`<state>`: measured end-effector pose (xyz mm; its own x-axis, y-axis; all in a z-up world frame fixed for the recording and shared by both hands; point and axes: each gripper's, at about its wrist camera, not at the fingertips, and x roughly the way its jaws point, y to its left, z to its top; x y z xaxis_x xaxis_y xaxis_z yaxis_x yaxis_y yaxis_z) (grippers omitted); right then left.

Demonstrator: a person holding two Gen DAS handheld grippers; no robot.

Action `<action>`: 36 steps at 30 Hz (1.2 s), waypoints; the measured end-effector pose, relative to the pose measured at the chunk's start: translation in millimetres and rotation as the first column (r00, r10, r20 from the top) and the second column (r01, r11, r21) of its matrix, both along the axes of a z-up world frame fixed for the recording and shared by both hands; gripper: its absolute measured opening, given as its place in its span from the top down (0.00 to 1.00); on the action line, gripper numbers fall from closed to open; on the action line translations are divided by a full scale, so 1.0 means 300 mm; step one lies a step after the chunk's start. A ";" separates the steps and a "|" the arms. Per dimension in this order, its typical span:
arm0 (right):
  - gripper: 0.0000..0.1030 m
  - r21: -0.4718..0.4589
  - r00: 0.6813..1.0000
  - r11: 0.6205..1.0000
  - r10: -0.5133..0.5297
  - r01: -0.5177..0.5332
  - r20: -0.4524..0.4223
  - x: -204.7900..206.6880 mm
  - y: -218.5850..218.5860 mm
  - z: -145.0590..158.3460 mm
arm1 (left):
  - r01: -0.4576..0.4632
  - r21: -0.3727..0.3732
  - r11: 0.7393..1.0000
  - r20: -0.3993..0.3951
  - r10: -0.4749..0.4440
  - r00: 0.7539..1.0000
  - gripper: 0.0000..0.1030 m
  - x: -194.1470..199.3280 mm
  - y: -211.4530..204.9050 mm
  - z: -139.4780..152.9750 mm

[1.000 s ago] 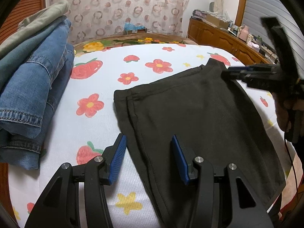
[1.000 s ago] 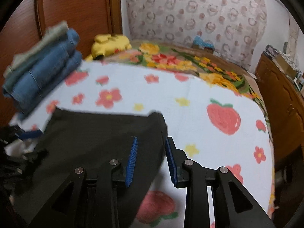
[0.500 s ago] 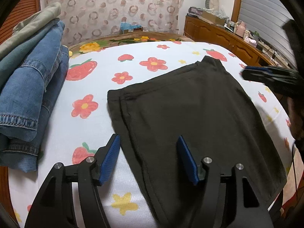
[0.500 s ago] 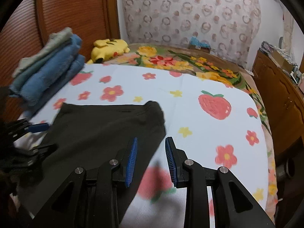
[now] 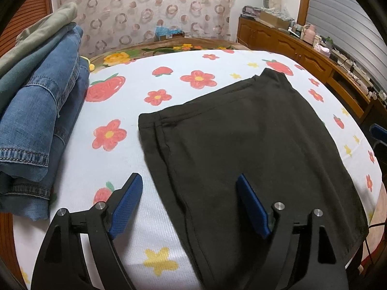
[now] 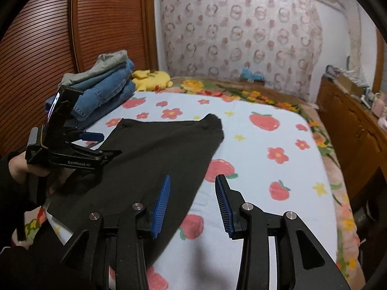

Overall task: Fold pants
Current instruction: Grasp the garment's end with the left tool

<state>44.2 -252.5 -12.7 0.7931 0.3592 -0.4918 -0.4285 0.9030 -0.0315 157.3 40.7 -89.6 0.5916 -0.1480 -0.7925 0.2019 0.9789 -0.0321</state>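
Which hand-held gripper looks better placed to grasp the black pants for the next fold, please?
Left, probably: the left hand-held gripper hovers, jaws opening, over the black pants edge; the right hand-held gripper sits mostly over bedsheet.

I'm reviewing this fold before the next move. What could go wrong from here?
1. The black pants lie flat with no pad pressing on them; both grippers' jaws are opening, so a regrasp may pinch only the top layer.
2. Their near edge reaches the edge of the bed, so a tug that way could drag them off.
3. The stack of folded jeans sits close beside the left gripper; a wide swing might topple it.
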 end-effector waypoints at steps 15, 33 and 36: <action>0.61 0.043 0.999 0.999 0.030 -0.028 -0.035 -0.101 0.018 -0.073 | -0.006 -0.040 0.999 0.075 0.009 0.997 0.23 -0.223 0.028 0.044; 0.61 0.023 0.989 0.999 0.049 -0.046 -0.140 -0.134 0.042 -0.129 | 0.023 -0.146 0.989 0.053 -0.015 0.998 0.43 -0.478 0.077 0.010; 0.61 0.027 0.987 0.999 0.050 -0.047 -0.155 -0.134 0.038 -0.127 | 0.042 -0.157 0.987 0.049 -0.034 0.998 0.50 -0.494 0.066 0.010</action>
<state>3.8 -241.1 -50.8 0.6890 0.4083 -0.5988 -0.4698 0.8807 0.0600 9.2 60.6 -86.5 0.6183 -0.2924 -0.7296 0.2437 0.9538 -0.1757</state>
